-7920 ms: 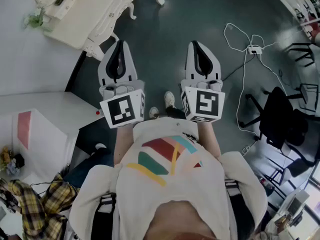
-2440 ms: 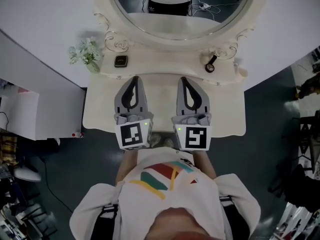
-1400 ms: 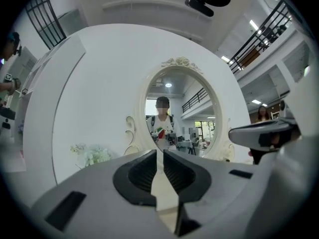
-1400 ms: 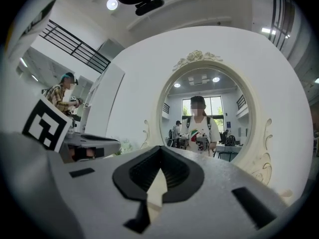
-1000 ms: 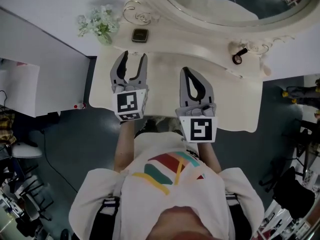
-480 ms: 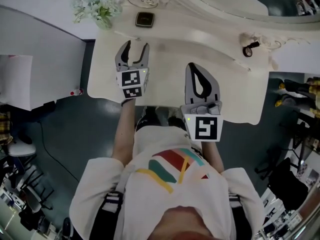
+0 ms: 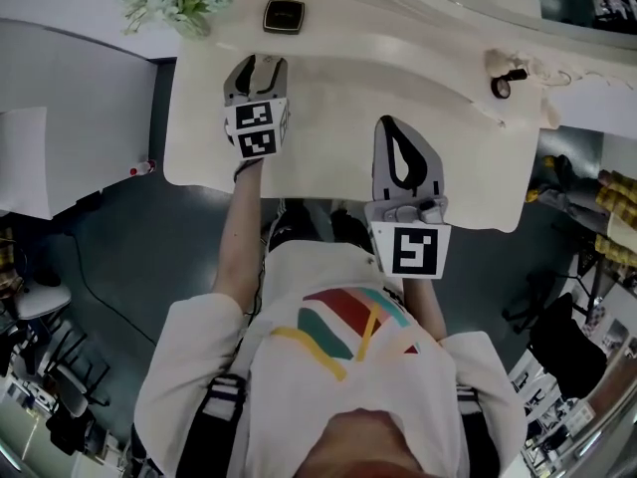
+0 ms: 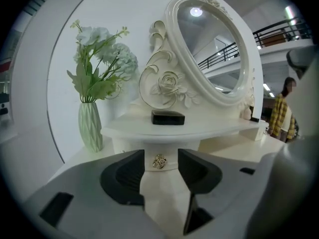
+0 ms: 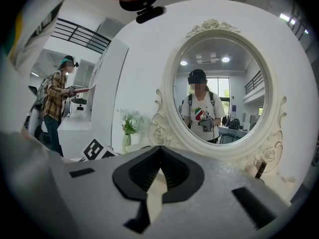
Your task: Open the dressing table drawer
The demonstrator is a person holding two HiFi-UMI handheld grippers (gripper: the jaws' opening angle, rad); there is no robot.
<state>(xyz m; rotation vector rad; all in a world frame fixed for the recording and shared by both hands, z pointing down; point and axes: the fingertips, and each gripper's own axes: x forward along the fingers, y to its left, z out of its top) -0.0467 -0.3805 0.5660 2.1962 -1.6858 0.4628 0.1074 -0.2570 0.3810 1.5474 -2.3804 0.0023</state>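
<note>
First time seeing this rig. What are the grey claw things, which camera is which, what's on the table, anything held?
A person holds a two-jaw gripper in each hand; no robot arm. The head view looks down from the person's head; the other two cameras ride on the grippers, looking along their jaws. The left gripper is open, its jaws having just closed slightly, with the gold drawer knob showing in the gap, not gripped. The right gripper is shut and empty. On the white dressing table stand an oval mirror, a green vase of flowers and a small black box.
</note>
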